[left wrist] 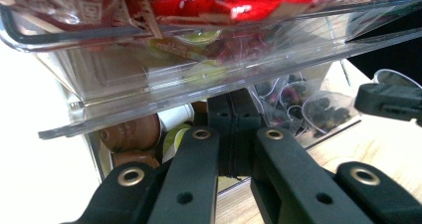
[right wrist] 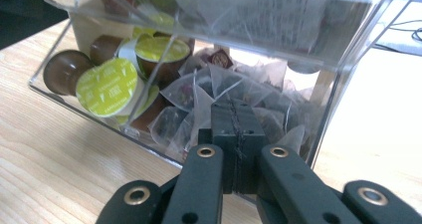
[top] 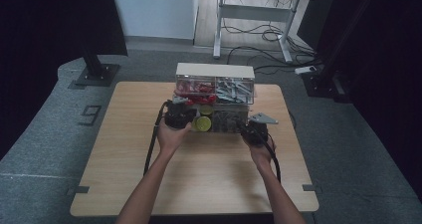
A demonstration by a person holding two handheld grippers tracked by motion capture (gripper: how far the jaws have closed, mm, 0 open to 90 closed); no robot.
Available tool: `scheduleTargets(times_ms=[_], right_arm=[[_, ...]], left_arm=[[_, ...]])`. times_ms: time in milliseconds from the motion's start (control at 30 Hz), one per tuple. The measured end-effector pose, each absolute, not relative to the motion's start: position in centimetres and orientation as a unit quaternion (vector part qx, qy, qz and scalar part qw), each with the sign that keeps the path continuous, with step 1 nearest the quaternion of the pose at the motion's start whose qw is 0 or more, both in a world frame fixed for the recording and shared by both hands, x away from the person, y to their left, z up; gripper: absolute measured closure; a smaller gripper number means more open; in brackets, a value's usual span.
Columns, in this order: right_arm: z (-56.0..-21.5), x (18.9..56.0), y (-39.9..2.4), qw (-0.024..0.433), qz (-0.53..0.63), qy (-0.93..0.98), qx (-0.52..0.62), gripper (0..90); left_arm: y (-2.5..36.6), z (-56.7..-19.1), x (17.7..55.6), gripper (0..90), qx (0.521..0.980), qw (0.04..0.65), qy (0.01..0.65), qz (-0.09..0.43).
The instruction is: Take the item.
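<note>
A clear two-tier organiser (top: 215, 72) stands at the far middle of the table. Its upper drawer (left wrist: 209, 45) holds red packets (left wrist: 239, 0) and silvery packets (top: 234, 90). Below it are brown coffee capsules with green lids (right wrist: 107, 87) and tea bags (right wrist: 199, 92). My left gripper (top: 181, 107) is shut with nothing between its jaws, and its tips (left wrist: 232, 109) sit just under the pulled-out upper drawer. My right gripper (top: 251, 123) is also shut and holds nothing. Its tips (right wrist: 234, 119) are close in front of the clear lower wall by the tea bags.
The wooden table (top: 199, 174) has bare room in front of the organiser. A cable (top: 152, 144) trails from the left gripper along the forearm. Beyond the table stand a black monitor stand (top: 94, 69) and a desk frame (top: 259, 15) with floor cables.
</note>
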State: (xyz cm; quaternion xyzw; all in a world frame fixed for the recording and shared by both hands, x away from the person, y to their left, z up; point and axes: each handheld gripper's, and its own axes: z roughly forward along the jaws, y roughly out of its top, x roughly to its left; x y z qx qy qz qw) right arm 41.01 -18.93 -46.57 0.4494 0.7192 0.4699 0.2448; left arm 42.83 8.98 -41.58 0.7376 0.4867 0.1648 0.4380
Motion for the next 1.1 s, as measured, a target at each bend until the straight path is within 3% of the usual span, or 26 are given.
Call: scheduleTargets(times_ms=[1100], right_arm=[[-43.9, 39.5, -19.7, 0.254, 0.493, 0.711, 0.432, 89.6]], left_arm=[[8.7, -41.5, 42.8, 90.0, 0.737, 0.44, 0.486, 0.164]])
